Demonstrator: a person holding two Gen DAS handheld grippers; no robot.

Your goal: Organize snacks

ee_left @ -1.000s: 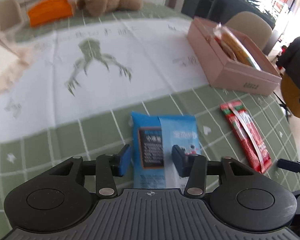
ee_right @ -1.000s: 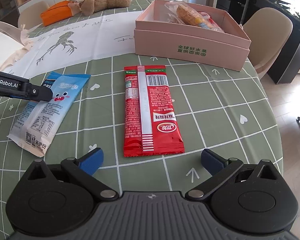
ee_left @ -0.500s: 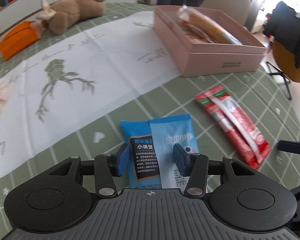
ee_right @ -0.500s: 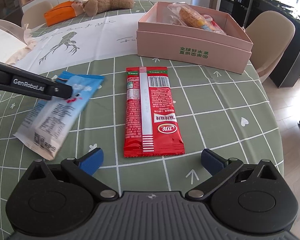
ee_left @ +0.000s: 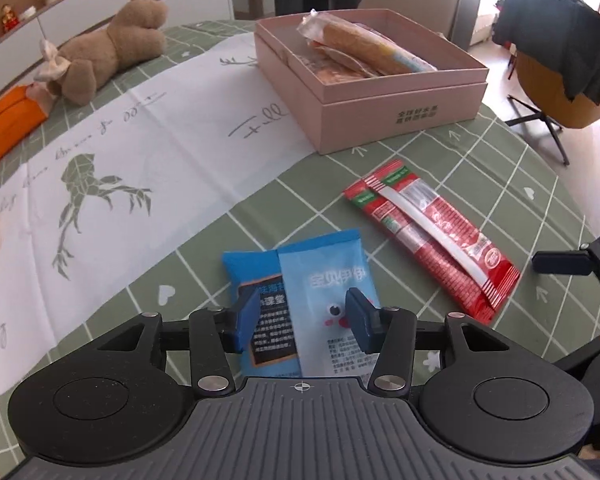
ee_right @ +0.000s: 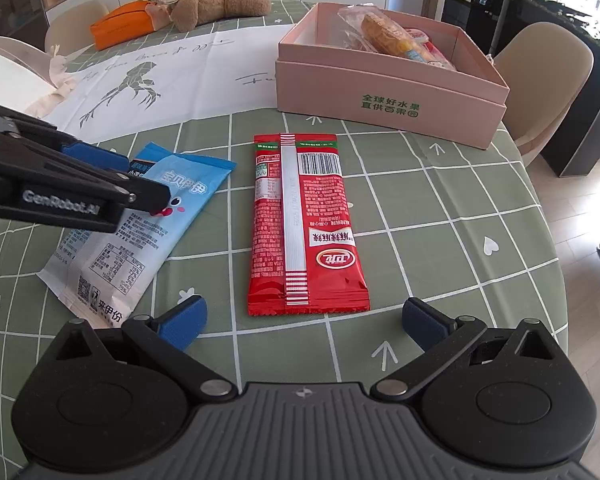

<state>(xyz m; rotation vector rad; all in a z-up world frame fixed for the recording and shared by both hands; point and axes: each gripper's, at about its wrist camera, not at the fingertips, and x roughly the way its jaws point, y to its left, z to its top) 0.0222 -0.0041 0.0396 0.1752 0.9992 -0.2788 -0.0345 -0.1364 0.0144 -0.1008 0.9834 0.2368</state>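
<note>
Left wrist view, blue snack packet [ee_left: 324, 280] between left claw [ee_left: 302, 312] pads

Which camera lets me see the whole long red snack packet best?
The right wrist view. There the long red foil snack packet lies flat and whole, straight ahead on the green checked tablecloth, its print sharp. The left wrist view shows the same packet whole too, but off to the side, slanted, with glare on it.

Red snack packet [ee_right: 304, 224]: glossy plastic film; blue packet [ee_right: 148, 224]: matt film. Pink box [ee_right: 388, 100]: smooth card; worktop [ee_right: 440, 208] covering: matt checked cloth.
</note>
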